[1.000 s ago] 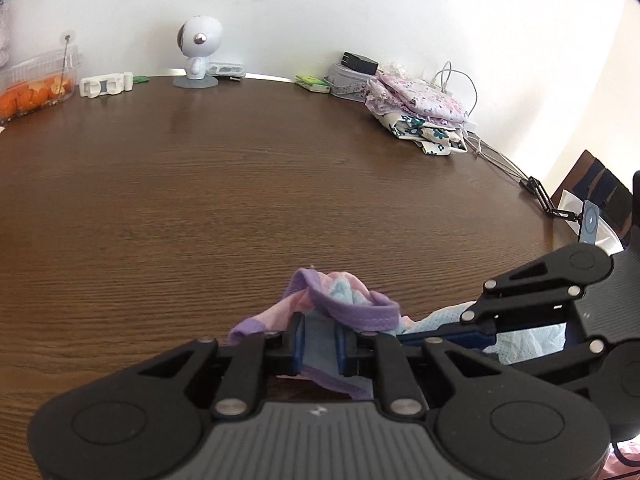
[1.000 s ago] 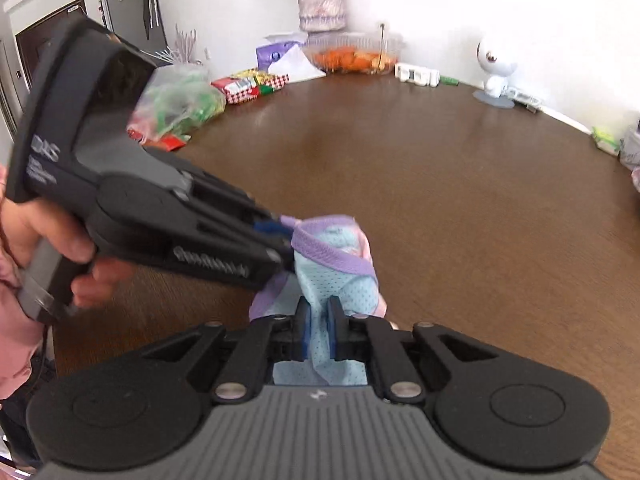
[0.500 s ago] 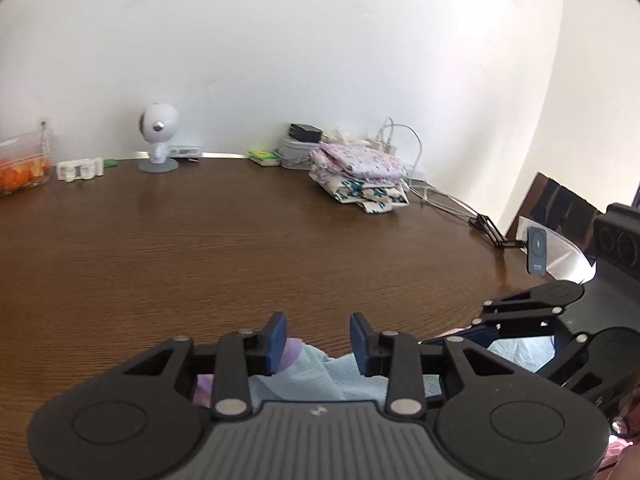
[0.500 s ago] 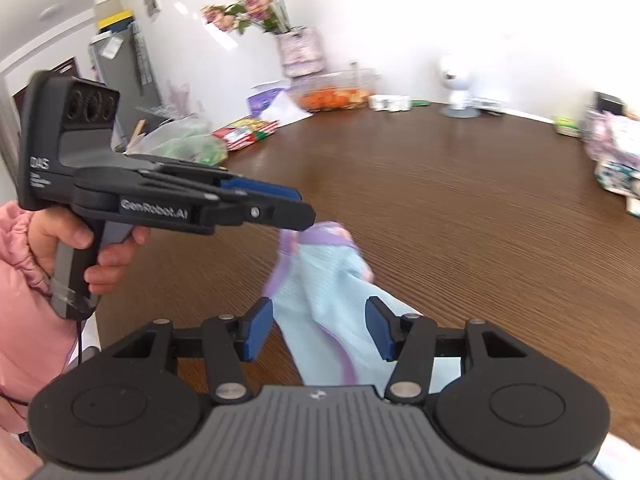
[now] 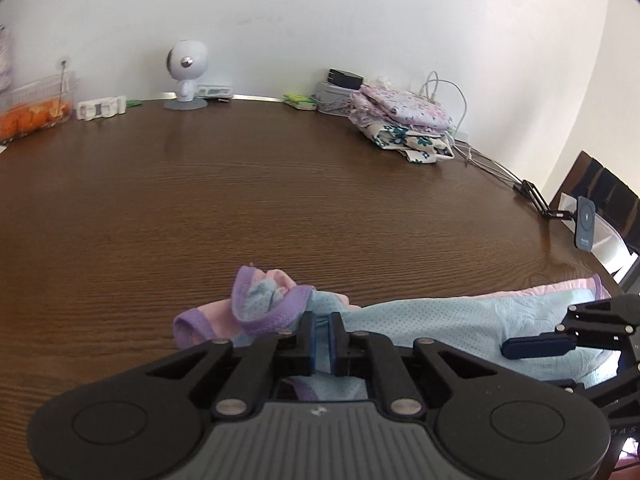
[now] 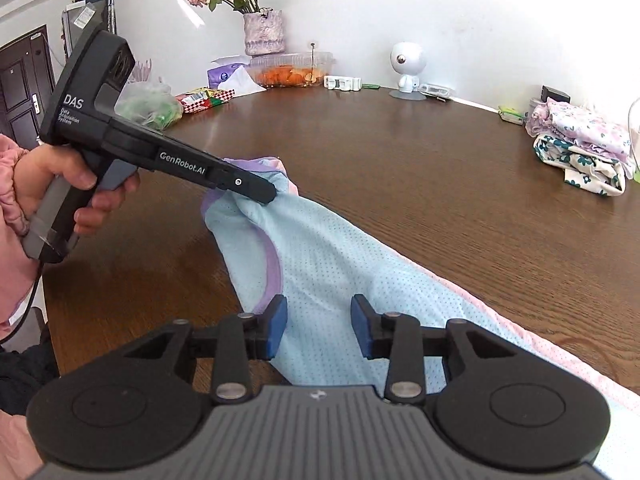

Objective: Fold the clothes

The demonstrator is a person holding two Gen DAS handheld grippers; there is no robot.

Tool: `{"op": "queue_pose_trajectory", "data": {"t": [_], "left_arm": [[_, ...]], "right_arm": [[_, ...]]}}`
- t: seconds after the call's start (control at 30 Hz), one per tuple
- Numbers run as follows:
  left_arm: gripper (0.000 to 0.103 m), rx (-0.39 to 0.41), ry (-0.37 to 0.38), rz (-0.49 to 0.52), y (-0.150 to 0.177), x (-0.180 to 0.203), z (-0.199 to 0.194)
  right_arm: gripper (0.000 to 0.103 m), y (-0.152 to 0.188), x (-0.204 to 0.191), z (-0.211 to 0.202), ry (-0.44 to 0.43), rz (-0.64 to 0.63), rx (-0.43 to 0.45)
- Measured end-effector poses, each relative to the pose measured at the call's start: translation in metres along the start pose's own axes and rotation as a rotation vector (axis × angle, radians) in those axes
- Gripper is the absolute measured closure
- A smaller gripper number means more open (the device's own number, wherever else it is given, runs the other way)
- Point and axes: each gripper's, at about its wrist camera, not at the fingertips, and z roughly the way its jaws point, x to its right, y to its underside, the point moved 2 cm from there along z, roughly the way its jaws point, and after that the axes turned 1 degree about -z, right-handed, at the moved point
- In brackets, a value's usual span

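At the far left of the right wrist view, a hand [image 6: 44, 184] in a pink sleeve grips the handle of the left tool [image 6: 268, 194], whose black tips are pinched narrow on a bunched, purple-trimmed corner of the light blue perforated mesh garment with pink and purple edging [image 6: 320, 264]; the pinch point itself is buried in cloth. In the left wrist view the same tool [image 5: 321, 338] shows its blue pads almost together, with fabric crumpled just ahead of them. From that tool the garment stretches rightward across the dark brown wood-grain tabletop [image 6: 420, 168] and passes under the right tool [image 6: 319, 330], whose blue-padded fingers [image 6: 276, 324] stand wide apart, holding nothing. The garment's right end is cut off by the frame. Far ahead to the right lies a stack of folded floral clothes [image 6: 580, 148].
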Motion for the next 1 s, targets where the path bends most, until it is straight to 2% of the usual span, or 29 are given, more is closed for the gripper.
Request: {"op": "queue_pose_trajectory", "data": {"t": [0.07, 0.17, 0.33, 0.43, 0.53, 0.67, 0.83, 0.93, 1.0], "left_arm": [[0.096, 0.01, 0.004, -0.037, 0.002, -0.007, -0.001], [0.096, 0.016, 0.0, -0.049, 0.003, -0.008, -0.004], [0.096, 0.02, -0.024, -0.054, 0.004, -0.003, -0.004], [0.096, 0.022, -0.036, -0.078, 0.004, -0.003, -0.004], [0.096, 0.026, -0.074, -0.085, 0.005, 0.001, -0.006], [0.096, 0.028, -0.14, -0.105, 0.009, 0.007, -0.011], [0.096, 0.024, -0.198, -0.157, 0.017, 0.014, -0.023], [0.096, 0.031, -0.21, -0.203, 0.024, 0.016, -0.03], [0.094, 0.045, -0.188, -0.23, 0.025, 0.016, -0.036]], "right_arm": [[0.067, 0.004, 0.003, -0.006, -0.003, 0.009, 0.008], [0.063, 0.011, 0.019, -0.027, -0.008, 0.095, 0.06], [0.058, 0.033, 0.063, -0.071, 0.2, 0.191, 0.092], [0.057, 0.058, 0.093, -0.092, 0.316, 0.265, 0.081], [0.057, 0.078, 0.118, -0.104, 0.39, 0.324, 0.074], [0.056, 0.094, 0.139, -0.105, 0.403, 0.348, 0.07], [0.053, 0.093, 0.155, -0.096, 0.417, 0.297, 0.062], [0.049, 0.091, 0.159, -0.095, 0.394, 0.283, 0.069], [0.047, 0.09, 0.156, -0.098, 0.373, 0.283, 0.082]]}}
